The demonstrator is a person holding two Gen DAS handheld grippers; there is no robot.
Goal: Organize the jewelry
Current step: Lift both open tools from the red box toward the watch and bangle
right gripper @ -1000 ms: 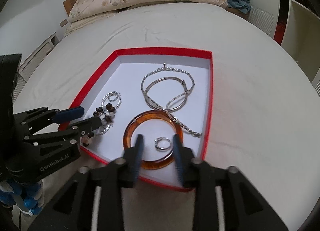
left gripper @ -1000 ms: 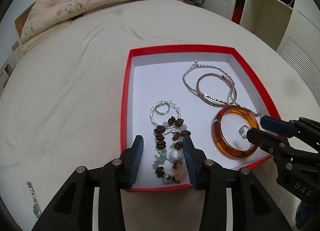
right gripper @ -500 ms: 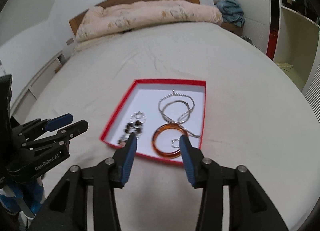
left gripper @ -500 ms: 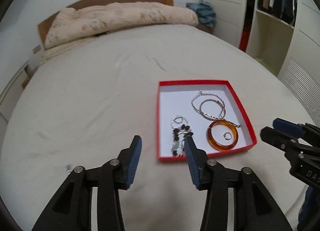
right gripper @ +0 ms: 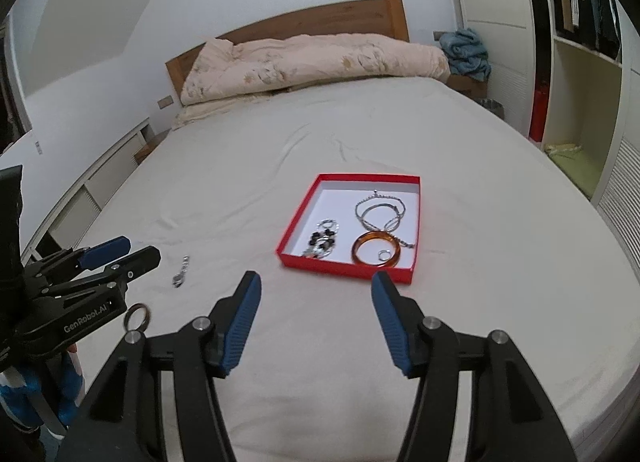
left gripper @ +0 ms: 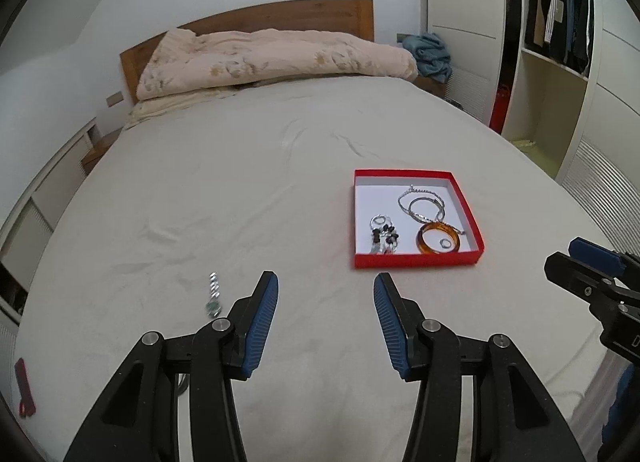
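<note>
Jewelry is mostly sitting in the red box (left gripper: 416, 260), right of centre in the left wrist view: an amber bangle (left gripper: 438, 238) with a small ring (left gripper: 445, 242) inside it, a silver bangle tangled with a chain (left gripper: 422, 203), and a beaded bracelet bunch (left gripper: 383, 238). Two bits look left out on the bed (right gripper: 240, 189): a small watch or chain piece (right gripper: 181, 272) at left of centre in the right wrist view, and a dark ring-shaped band (right gripper: 137, 316) lower left, just beside the left tongs (right gripper: 120, 252).

Both sets of tongs are empty and their jaws are opening; the left tongs (left gripper: 324, 318) and right tongs (right gripper: 316, 320) have only sheet between them.

What I'd worry about:
- soft sheet, so pressing down on the thin watch piece probably pinches fabric along with it
- that band is flat and may skid or flip when squeezed
- dropping more into the box could snag the chain and drag the silver bangle
- bumping the light box rim would likely shove it across the bed
</note>
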